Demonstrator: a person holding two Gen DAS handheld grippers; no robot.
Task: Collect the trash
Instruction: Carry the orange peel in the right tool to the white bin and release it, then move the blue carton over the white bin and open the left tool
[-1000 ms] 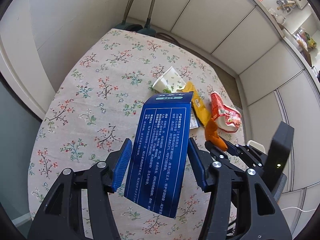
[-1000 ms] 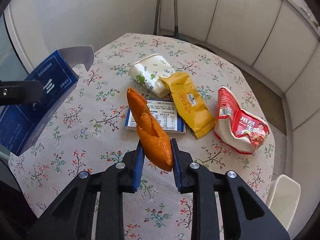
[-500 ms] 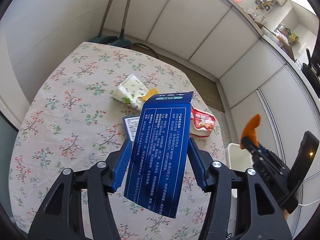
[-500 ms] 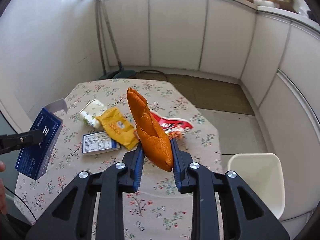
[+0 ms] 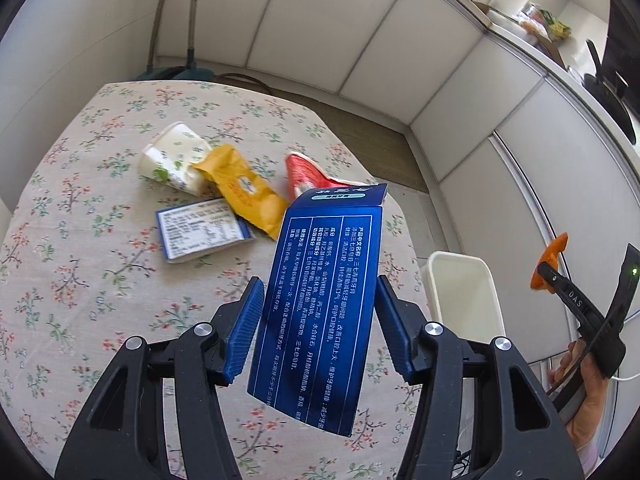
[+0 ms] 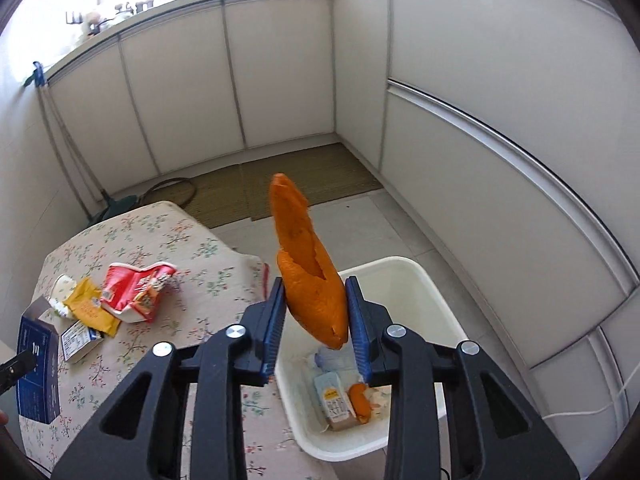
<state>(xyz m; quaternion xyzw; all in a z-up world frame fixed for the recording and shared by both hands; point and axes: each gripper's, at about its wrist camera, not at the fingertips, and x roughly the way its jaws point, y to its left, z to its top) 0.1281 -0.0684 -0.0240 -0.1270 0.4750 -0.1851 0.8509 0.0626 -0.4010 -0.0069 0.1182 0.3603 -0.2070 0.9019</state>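
Note:
My right gripper (image 6: 316, 312) hangs over the white bin (image 6: 400, 265) beside the table. An orange peel (image 6: 308, 264) stands upright between its blue pads; the jaws are opening and the peel still touches both pads. The left wrist view shows that peel (image 5: 554, 252) at the far right, above the bin (image 5: 456, 300). My left gripper (image 5: 318, 320) is shut on a dark blue box (image 5: 324, 292) with white print, held above the floral table (image 5: 80, 280). The same blue box (image 6: 36, 364) appears at the left edge of the right wrist view.
On the table lie a paper cup (image 5: 172, 160), a yellow wrapper (image 5: 244, 196), a red packet (image 5: 308, 180) and a small blue-and-white carton (image 5: 200, 236). The bin holds a small carton (image 6: 336, 400) and other scraps. White cabinets ring the room; a mat covers the floor.
The right gripper swung from over the table to above the bin, rolling as it went, with the peel in it. The left gripper carried the blue box toward the table's bin side.

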